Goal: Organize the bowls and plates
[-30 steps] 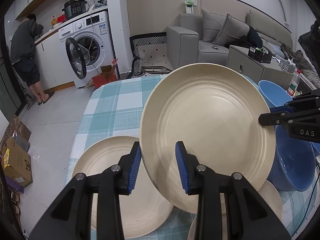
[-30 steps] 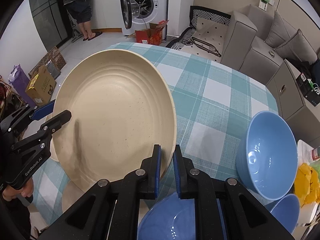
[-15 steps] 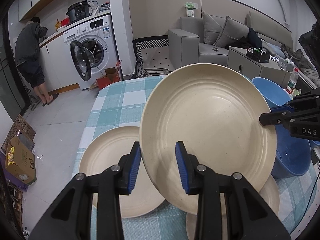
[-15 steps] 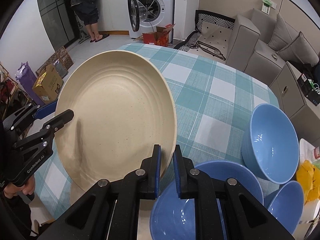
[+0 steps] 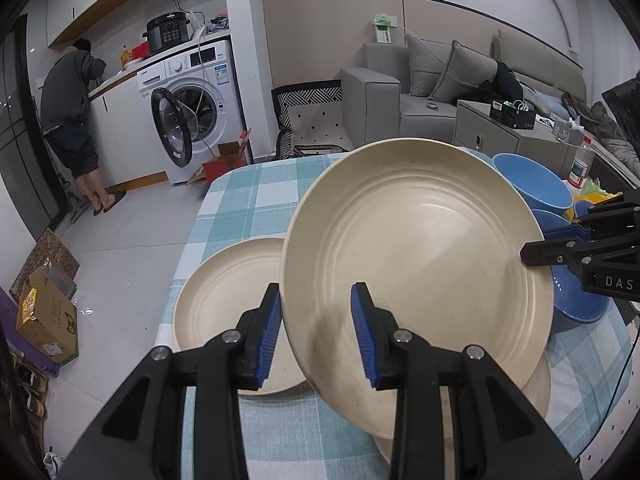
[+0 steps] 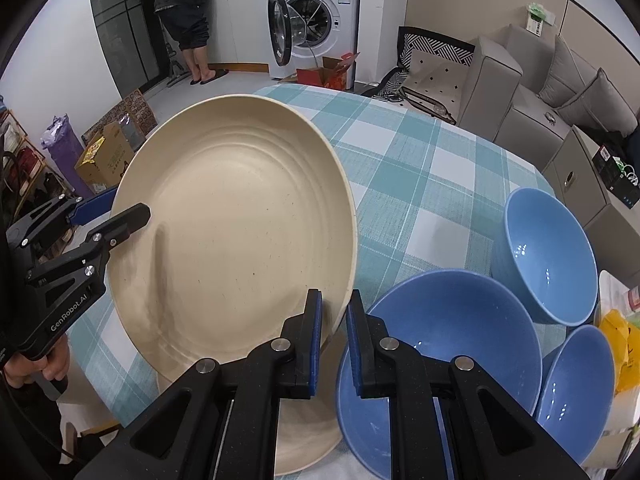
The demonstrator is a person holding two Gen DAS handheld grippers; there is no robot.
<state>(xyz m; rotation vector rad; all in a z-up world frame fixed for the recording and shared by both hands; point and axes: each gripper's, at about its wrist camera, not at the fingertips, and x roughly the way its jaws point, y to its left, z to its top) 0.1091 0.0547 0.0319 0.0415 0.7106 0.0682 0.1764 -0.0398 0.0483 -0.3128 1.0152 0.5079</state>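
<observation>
A large cream plate [image 5: 420,264] is held tilted above the checked table; it also shows in the right wrist view [image 6: 236,236]. My right gripper [image 6: 334,308] is shut on its rim. My left gripper [image 5: 316,316] is open, its jaws straddling the opposite rim without pinching it. A second cream plate [image 5: 228,304] lies flat on the table to the left. Another cream plate [image 5: 540,388] lies under the held one. Three blue bowls [image 6: 440,352] [image 6: 548,252] [image 6: 576,380] stand at the right.
The table with its teal checked cloth [image 6: 404,184] ends close on the left, with floor beyond. A bottle [image 5: 580,164] and yellow bag [image 6: 620,344] sit at the right edge. A person [image 5: 76,120] stands by the washing machine [image 5: 196,108].
Both grippers and the held plate have risen and drawn back a little; more of the table, the flat plate and the bowls shows. The grip is unchanged.
</observation>
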